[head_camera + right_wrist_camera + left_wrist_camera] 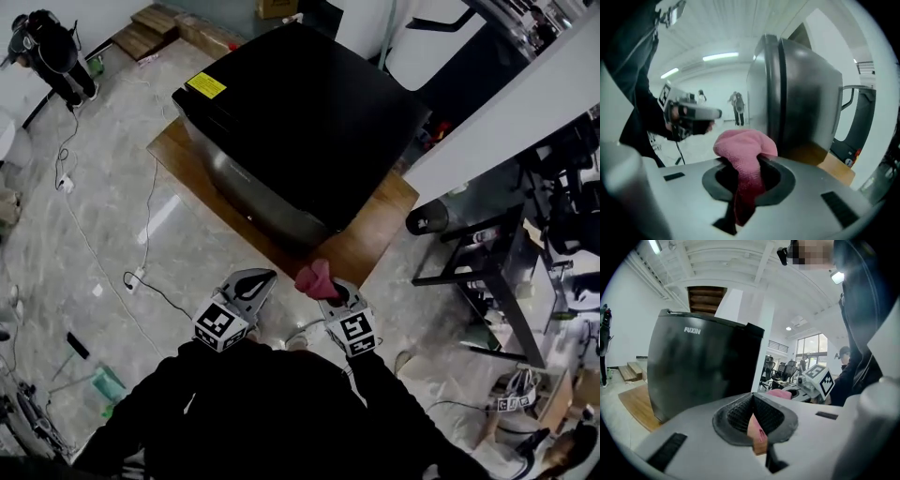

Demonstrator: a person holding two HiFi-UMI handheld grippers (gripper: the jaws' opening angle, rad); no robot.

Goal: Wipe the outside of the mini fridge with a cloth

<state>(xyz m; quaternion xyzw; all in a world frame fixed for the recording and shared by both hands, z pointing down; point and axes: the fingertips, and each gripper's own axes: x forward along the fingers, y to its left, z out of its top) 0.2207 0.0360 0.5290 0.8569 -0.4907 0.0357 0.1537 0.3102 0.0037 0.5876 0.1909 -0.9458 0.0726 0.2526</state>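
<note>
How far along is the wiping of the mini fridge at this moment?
Done: the pink cloth is picked up and clamped in the right gripper.
In hand: both grippers sit short of the mini fridge, and the cloth touches no part of it. The left gripper is shut, with a small pinkish bit between its pads that I cannot identify.
Left: apparently all the wiping; no face shows signs of being wiped.

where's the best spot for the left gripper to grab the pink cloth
Probably the rounded bunch of the pink cloth bulging past the right gripper's shut jaws, approached from its left side, where the left gripper is: the rest is pinched inside, and the mini fridge stands ahead.
</note>
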